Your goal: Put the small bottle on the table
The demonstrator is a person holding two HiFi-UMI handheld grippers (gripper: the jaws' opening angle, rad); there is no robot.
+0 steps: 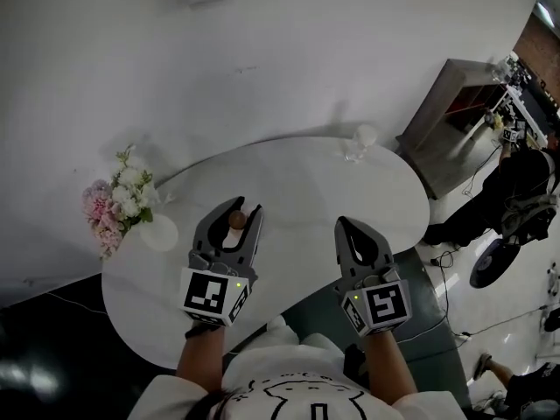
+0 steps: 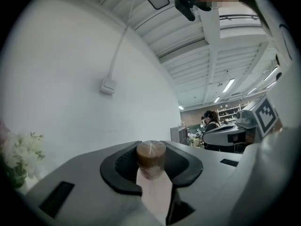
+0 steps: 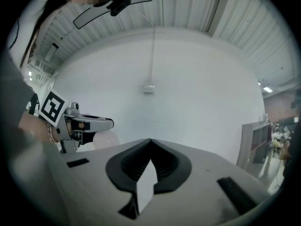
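Held the small pale bottle with a round brown cap (image 1: 237, 220) cap-up between the left gripper's (image 1: 246, 208) fingers, closed narrowly on it, over the near part of the round white desk (image 1: 297, 178) and not yet set down. Probably gripped that way for an upright landing. Held the right gripper (image 1: 342, 223) alongside, fingers together and empty, seemingly unneeded. Showed pink-and-white flowers (image 1: 118, 201) well apart at the desk's left edge.

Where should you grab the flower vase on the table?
Grip the vase by its round white body, probably coming from the bare middle of the table. The flowers lean out over its top and the table's edge, blocking those sides.
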